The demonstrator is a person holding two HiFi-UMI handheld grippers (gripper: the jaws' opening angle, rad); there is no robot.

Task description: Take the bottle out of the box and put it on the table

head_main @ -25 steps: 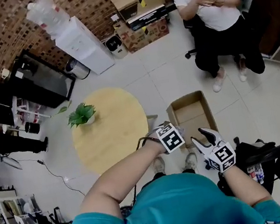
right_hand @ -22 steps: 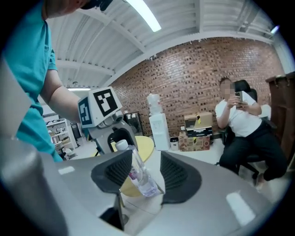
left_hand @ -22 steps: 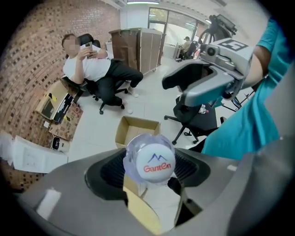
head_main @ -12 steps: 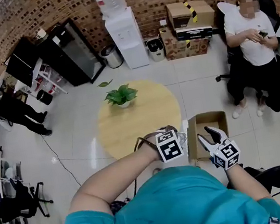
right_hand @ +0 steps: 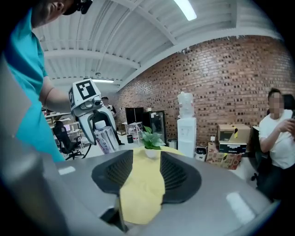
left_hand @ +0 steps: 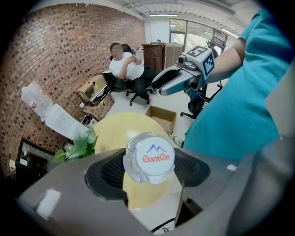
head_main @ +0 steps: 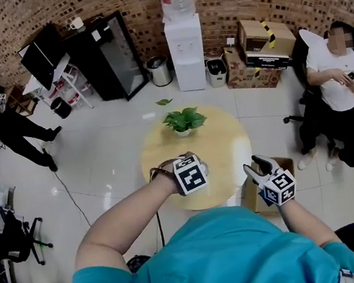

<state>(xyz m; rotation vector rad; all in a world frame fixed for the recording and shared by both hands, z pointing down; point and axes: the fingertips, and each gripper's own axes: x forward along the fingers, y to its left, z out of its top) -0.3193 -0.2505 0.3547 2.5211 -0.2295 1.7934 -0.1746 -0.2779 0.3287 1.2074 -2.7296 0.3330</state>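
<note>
My left gripper (head_main: 193, 167) hangs over the near edge of the round yellow table (head_main: 223, 137), pointing steeply down and shut on a clear water bottle. The bottle's white printed cap (left_hand: 149, 158) sits between the dark pads in the left gripper view. In the right gripper view the bottle (right_hand: 105, 138) hangs upright in the left gripper (right_hand: 99, 124), above the tabletop. My right gripper (head_main: 257, 166) is held level to the right of it, open and empty (right_hand: 146, 177). The open cardboard box (left_hand: 161, 117) stands on the floor beside the table, mostly hidden in the head view.
A small potted plant (head_main: 185, 120) stands on the table's far side. Behind it are a water dispenser (head_main: 186, 49), a black cabinet (head_main: 107, 55) and stacked cartons (head_main: 262, 47). A person sits in a chair (head_main: 337, 99) at the right; another stands at the left (head_main: 1, 125).
Both grippers have left the box and moved over to the table's near edge, the left one carrying the bottle. The head view swung so the table is now centred.
</note>
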